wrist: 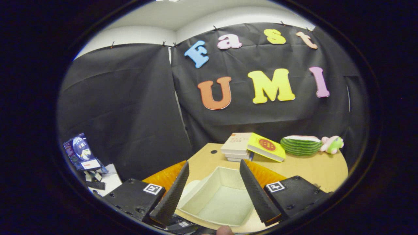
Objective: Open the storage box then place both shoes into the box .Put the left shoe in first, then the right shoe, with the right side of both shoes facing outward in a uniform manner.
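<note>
The gripper [214, 174] hangs with its fingers [173, 192] spread wide, holding nothing. Between them, below, the cream storage box [218, 199] sits open-topped on the wooden table [307, 168], an orange mat [165, 176] under it. Beyond lie stacked books [236, 147], a yellow book [266, 147], a watermelon toy [301, 145] and a small plush toy [333, 144].

Yellow book [266, 147]: round red emblem on its cover, characters too small to read.
Pale book [237, 142]: faint cover print, illegible.
Gripper [214, 192] mounts: square black-and-white markers, no words.
</note>
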Demonstrator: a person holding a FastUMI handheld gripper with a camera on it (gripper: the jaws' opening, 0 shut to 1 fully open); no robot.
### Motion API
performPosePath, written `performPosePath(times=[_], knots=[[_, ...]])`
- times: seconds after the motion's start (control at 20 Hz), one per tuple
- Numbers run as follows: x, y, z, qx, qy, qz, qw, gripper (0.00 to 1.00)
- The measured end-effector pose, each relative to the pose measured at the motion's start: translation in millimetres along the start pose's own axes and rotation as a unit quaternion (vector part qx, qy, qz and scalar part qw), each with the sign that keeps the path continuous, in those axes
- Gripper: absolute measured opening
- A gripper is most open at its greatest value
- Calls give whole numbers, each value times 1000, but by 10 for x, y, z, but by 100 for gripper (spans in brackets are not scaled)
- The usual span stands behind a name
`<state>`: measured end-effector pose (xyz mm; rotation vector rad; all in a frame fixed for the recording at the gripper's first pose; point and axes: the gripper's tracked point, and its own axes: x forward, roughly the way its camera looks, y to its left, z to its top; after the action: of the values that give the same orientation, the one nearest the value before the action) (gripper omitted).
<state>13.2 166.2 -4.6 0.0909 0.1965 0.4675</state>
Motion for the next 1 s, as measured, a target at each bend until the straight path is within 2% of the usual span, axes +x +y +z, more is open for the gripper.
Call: performPosePath(times=[0.3,0.55,0.7,1.0], knots=[[-335,-800,-66,-18,10,-83,996,99],[-438,-1309,-524,11,60,-124,990,99],[-391,-1653,-996,16,116,-149,982,99],[-289,-1927,-1784,88,238,-137,958,99]])
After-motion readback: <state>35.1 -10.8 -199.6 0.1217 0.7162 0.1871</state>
